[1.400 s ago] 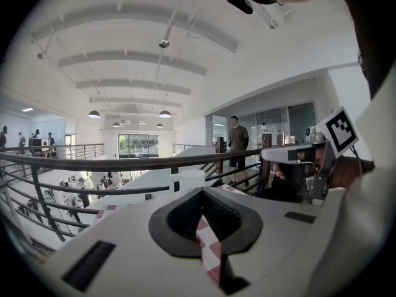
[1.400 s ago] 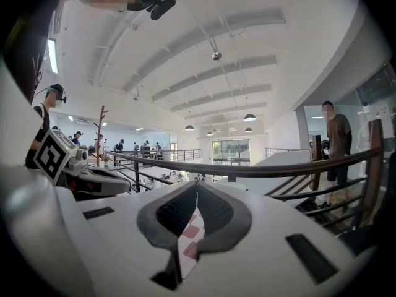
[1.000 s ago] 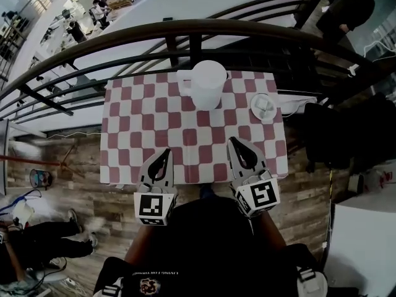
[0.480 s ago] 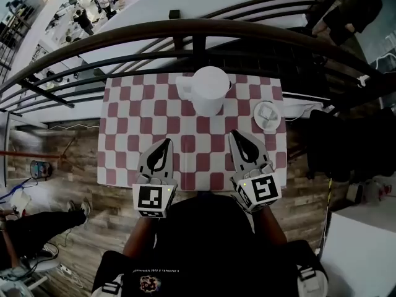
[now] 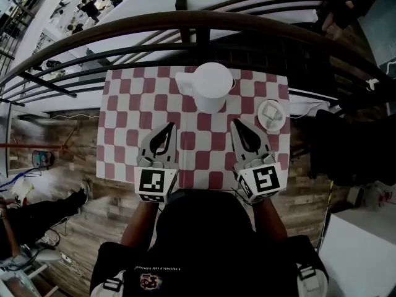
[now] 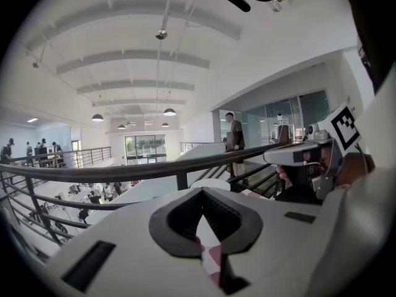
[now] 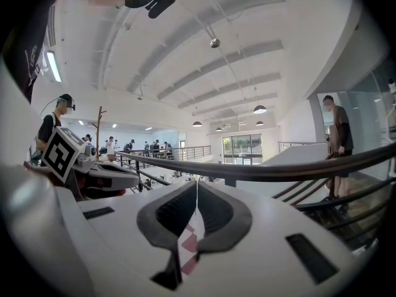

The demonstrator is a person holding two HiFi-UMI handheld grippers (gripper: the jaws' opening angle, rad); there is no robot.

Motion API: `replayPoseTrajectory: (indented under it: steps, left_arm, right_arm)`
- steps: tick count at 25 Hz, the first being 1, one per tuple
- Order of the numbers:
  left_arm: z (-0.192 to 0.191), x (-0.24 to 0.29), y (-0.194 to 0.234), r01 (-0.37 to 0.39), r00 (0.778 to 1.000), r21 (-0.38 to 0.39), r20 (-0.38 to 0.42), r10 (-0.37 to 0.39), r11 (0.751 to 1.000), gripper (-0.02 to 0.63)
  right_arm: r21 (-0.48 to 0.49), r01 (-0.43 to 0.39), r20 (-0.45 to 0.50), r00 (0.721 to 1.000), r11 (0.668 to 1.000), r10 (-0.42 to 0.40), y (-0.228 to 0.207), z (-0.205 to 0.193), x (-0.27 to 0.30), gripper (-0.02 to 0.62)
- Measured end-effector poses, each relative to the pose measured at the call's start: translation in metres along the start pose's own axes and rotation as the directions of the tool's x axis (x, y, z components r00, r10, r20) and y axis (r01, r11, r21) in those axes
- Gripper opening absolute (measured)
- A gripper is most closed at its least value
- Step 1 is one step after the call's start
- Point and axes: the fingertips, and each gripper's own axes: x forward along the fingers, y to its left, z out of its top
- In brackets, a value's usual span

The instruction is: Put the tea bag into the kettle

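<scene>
Head view: kettle point(image 5: 210, 86) at table's point(image 5: 124, 107) far edge, apparent tea bag point(image 5: 271, 112) on dish point(image 5: 262, 123) at right edge; left gripper point(image 5: 167, 129), right gripper point(image 5: 237, 124) closed on nothing, near front edge; advisable: right jaws opened wide, bag pinched lightly.

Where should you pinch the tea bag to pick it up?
Probably by one edge, coming straight down with the right gripper. The tea bag seems to lie flat in a shallow white dish, whose rim blocks the sides.
</scene>
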Motion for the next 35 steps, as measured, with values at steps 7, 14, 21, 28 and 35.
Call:
replayPoseTrajectory:
  steps: [7, 14, 21, 28, 35]
  left_arm:
    - [0.013, 0.022, 0.014, -0.015, 1.000, 0.018, 0.013, 0.014, 1.000, 0.003]
    - [0.024, 0.057, 0.038, 0.010, 1.000, -0.001, 0.022, -0.010, 1.000, 0.003]
    - [0.016, 0.094, 0.052, 0.036, 0.999, 0.021, -0.009, -0.036, 0.999, 0.003]
    - [0.002, 0.128, 0.066, 0.050, 0.998, 0.010, -0.046, -0.050, 0.999, 0.003]
    - [-0.015, 0.153, 0.074, 0.057, 0.994, 0.012, -0.099, -0.055, 0.998, 0.003]
  right_arm:
    - [0.000, 0.008, 0.004, 1.000, 1.000, -0.008, -0.012, 0.000, 0.015, 0.015]
    - [-0.008, 0.043, -0.014, 0.999, 0.999, -0.043, -0.027, -0.004, 0.037, 0.015]
    - [-0.012, 0.072, -0.044, 0.996, 0.997, -0.073, -0.033, -0.010, 0.057, 0.015]
    - [-0.013, 0.103, -0.070, 0.992, 0.995, -0.104, -0.044, -0.021, 0.070, 0.015]
    - [-0.009, 0.130, -0.089, 0.988, 0.992, -0.130, -0.054, -0.029, 0.077, 0.015]
